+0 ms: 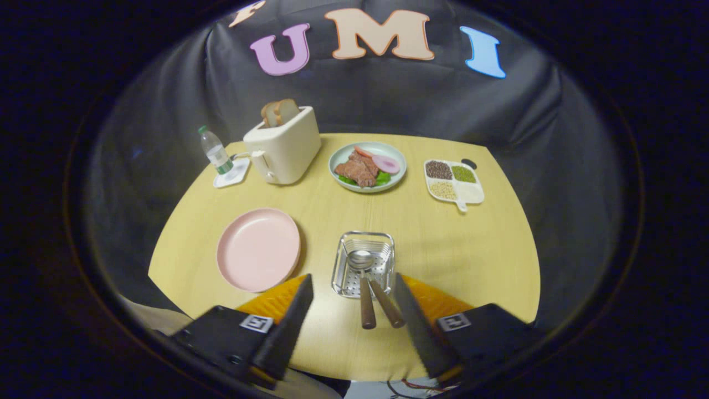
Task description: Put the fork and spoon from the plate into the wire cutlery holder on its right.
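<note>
**Gripper view: cutlery in the wire holder, jaws spread and empty**

Gripper view looks across a round wooden bench (432,244) from its near edge. Little writing can be read: the water bottle (215,152) at the far left carries a label too small to make out, and each gripper finger mount bears a square printed marker rather than words.

The gripper (354,310) has its jaws spread wide, holding nothing and touching nothing. Two brown handles lie in the gap between them, apart from both fingers.

Those handles belong to the fork (385,303) and the spoon (363,277). Both rest in the wire cutlery holder (382,246), a shiny square basket with a perforated floor, just ahead of the fingers. The spoon's bowl lies inside the basket, and both handles lean out over its near rim toward the gripper. The fork's head is hard to make out beneath the spoon.

Left of the holder, near but not touching, sits the pink plate (258,249), with nothing on it.

Farther back, a cream toaster (285,145) holds slices of bread (279,112) standing up out of its slots. The water bottle stands just left of it on a small white coaster (232,177). Right of the toaster, a pale green plate (367,166) carries meat, a slice of something pink and green leaves. At the far right, a white divided tray (454,183) has four compartments: dark grains, green grains, pale beans and one that looks white.
</note>
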Demonstrator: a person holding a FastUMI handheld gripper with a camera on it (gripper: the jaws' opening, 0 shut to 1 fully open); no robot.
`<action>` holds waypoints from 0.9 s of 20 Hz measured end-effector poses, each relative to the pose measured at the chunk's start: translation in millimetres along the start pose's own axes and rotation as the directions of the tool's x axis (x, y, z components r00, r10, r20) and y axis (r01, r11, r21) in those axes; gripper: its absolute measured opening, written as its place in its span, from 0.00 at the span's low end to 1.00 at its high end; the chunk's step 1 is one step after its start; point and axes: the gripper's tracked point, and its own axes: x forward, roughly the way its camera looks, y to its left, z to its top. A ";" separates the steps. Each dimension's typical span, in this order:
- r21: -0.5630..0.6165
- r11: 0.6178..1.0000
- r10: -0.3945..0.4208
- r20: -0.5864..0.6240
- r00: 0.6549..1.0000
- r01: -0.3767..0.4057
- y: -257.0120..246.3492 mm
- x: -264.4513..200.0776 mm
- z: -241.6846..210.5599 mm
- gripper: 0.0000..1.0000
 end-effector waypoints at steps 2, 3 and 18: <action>0.020 1.000 0.006 0.113 0.994 -0.008 9.5 -12.5 14.1 0.99; 0.030 1.000 -0.002 0.172 0.985 -0.003 13.1 -21.0 21.5 0.99; 0.091 0.992 -0.123 0.735 0.667 0.084 70.2 -154.0 78.7 0.98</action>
